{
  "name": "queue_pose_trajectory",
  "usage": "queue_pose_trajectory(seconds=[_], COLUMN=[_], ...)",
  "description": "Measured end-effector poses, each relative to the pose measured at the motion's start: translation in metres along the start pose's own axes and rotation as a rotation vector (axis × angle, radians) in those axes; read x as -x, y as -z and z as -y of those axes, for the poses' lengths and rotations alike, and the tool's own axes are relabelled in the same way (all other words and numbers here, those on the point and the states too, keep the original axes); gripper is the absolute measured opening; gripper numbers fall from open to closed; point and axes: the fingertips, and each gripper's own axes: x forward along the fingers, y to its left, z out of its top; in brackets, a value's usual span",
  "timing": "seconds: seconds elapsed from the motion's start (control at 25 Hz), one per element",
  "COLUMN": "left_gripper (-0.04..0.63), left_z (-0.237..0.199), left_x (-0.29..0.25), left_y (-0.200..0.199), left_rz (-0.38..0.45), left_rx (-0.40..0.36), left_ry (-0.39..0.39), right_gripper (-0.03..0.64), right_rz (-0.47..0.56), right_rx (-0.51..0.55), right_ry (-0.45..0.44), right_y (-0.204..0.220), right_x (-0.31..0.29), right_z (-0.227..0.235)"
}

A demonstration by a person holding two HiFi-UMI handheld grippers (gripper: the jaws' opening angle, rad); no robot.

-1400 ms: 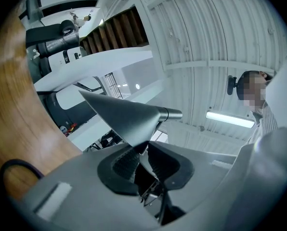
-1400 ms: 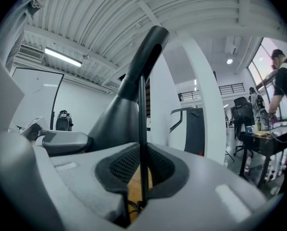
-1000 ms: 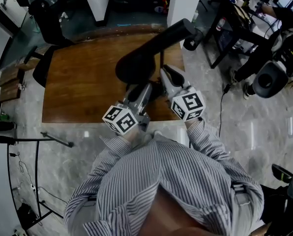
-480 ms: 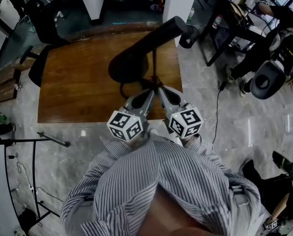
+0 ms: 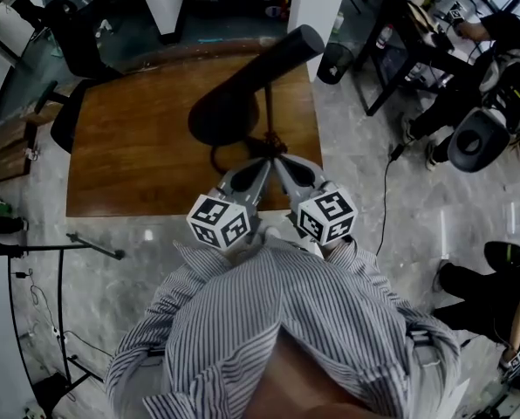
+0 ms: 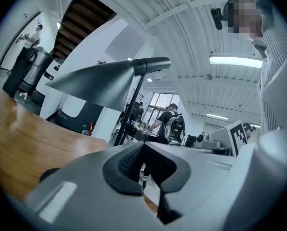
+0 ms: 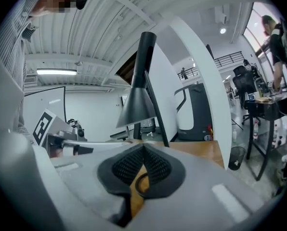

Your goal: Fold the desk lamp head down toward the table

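Note:
A black desk lamp stands on the wooden table (image 5: 138, 155). Its cone-shaped head (image 5: 229, 107) tilts over the thin stem (image 5: 269, 116), and a cable (image 5: 218, 157) loops beside its foot. In the left gripper view the lamp head (image 6: 95, 83) hangs high ahead; in the right gripper view the lamp head (image 7: 138, 102) points up and away. My left gripper (image 5: 260, 166) and right gripper (image 5: 279, 164) sit side by side at the table's front edge. Their tips nearly meet just short of the lamp's foot. Both are shut with nothing held: left gripper (image 6: 143, 146), right gripper (image 7: 143, 150).
A dark chair (image 5: 68, 120) stands at the table's left end. A white pillar (image 5: 317, 3) and a bin (image 5: 334, 61) lie beyond the far right corner. A black desk (image 5: 400, 51) with people is at the right. A tripod stand (image 5: 64, 256) is on the floor at left.
Both grippers have drawn back from the lamp head toward the table's front edge and sunk a little. Their tips have swung together.

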Motion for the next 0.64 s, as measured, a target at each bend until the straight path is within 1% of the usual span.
queue_pose_trajectory(seconds=[0.28,0.64], left_gripper=[0.003,0.003], left_z=[-0.0005,0.0021], left_x=[0.0055,0.0081], left_y=[0.0029,-0.0002], left_rz=[0.001,0.016], left_rx=[-0.002,-0.012], left_ry=[-0.012,-0.008], right_gripper=[0.0,0.0], right_rz=[-0.017,-0.022], right_rx=[0.021,0.051], right_ry=[-0.016,0.002], right_y=[0.0067,0.0066], right_x=[-0.0014,-0.0015], right_z=[-0.0054,-0.0061])
